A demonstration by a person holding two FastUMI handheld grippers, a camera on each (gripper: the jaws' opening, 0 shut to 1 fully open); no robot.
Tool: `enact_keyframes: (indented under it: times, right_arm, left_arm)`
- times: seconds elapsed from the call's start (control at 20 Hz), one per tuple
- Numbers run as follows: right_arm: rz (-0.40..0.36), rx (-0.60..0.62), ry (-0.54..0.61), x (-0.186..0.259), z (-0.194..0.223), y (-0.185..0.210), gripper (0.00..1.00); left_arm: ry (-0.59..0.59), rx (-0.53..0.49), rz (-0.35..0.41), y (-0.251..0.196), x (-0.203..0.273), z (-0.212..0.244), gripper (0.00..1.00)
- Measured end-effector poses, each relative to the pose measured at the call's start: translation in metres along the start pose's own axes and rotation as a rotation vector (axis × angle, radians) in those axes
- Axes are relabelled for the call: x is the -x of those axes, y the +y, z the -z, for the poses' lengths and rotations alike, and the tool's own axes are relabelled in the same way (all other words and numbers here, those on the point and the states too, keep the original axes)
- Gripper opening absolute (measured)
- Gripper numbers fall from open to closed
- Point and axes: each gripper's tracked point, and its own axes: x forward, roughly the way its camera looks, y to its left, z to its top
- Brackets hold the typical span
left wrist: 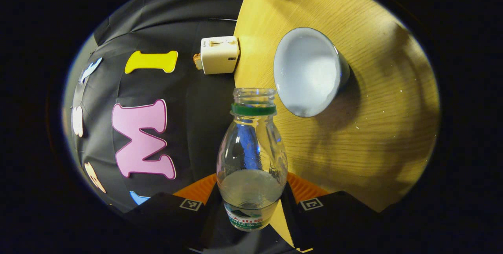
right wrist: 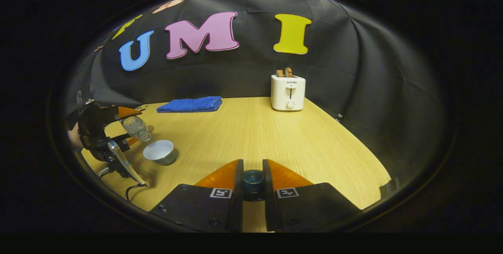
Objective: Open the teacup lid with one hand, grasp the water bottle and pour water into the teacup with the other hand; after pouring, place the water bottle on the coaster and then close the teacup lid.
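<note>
Left gripper view: left tool point(left wrist: 251, 201) clamps the water bottle point(left wrist: 251, 155) low on its body, both fingers pressed against its sides. Bottle has no cap, green ring at the neck, partly filled with water. The view is rolled, so the worktop point(left wrist: 373, 136) runs up the right side. Bottle mouth sits just beside the rim of the teacup point(left wrist: 308, 71), which stands open, pale inside, darker outside. Whether water is flowing, cannot tell. White toaster point(left wrist: 219, 54) at the far worktop edge against the booth wall.

Right gripper view: right tool point(right wrist: 253, 181) is closed on the teacup lid point(right wrist: 252, 179), a small dark teal piece held between both fingers, above the worktop point(right wrist: 275, 136) near the front edge. Far left, the left tool point(right wrist: 118, 128) with a hand point(right wrist: 74, 138) behind it holds the water bottle point(right wrist: 135, 127) tilted, mouth down toward the teacup point(right wrist: 160, 151); bottle mouth is just above the cup's rim on its left side. Teacup stands upright on the worktop, well apart from the lid. Folded blue cloth point(right wrist: 190, 104) lies at the back left of the worktop. Toaster point(right wrist: 288, 92) stands at the back, with toast in its slots. Cable trails from the left tool at the lower left.
</note>
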Motion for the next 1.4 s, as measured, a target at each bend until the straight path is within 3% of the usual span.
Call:
enact_keyframes:
  times: [0.1,0.15,0.2,0.35,0.4,0.5,0.8,0.85,0.95,1.35,1.4]
  right_arm:
    - [-0.002,-0.002,0.0,0.001,0.0,0.0,0.27]
    - [-0.004,-0.003,0.0,0.001,0.0,0.0,0.22]
    - [-0.006,-0.003,-0.002,0.002,-0.001,0.001,0.26]
    - [-0.013,0.004,-0.003,0.003,-0.002,0.003,0.26]
    - [-0.016,0.004,-0.002,0.004,-0.001,0.004,0.22]
    - [-0.019,0.003,-0.001,0.004,-0.001,0.006,0.26]
    - [-0.035,0.006,0.004,0.004,0.001,0.013,0.27]
    - [-0.04,0.005,0.004,0.005,0.002,0.014,0.22]
    - [-0.048,-0.002,-0.004,0.005,0.0,0.017,0.27]
    - [-0.086,-0.051,-0.01,0.002,0.001,0.036,0.26]
    - [-0.086,-0.057,-0.013,0.001,0.0,0.037,0.22]
  left_arm:
    - [-0.004,-0.04,0.006,0.001,-0.005,-0.004,0.75]
    - [-0.01,-0.055,0.006,0.002,-0.005,-0.003,0.75]
    - [-0.012,-0.063,0.006,0.001,-0.005,-0.003,0.75]
    - [-0.014,-0.088,0.006,0.002,-0.006,-0.001,0.75]
    - [-0.019,-0.095,0.006,0.001,-0.006,-0.002,0.76]
    - [-0.026,-0.107,0.003,0.002,-0.005,-0.003,0.75]
    - [-0.045,-0.178,-0.004,0.007,-0.01,-0.007,0.76]
    - [-0.056,-0.195,-0.006,0.007,-0.01,-0.007,0.76]
    - [-0.068,-0.225,-0.009,0.008,-0.009,-0.01,0.76]
    - [-0.087,-0.3,0.013,0.011,-0.013,-0.011,0.76]
    - [-0.081,-0.305,0.012,0.01,-0.012,-0.011,0.75]
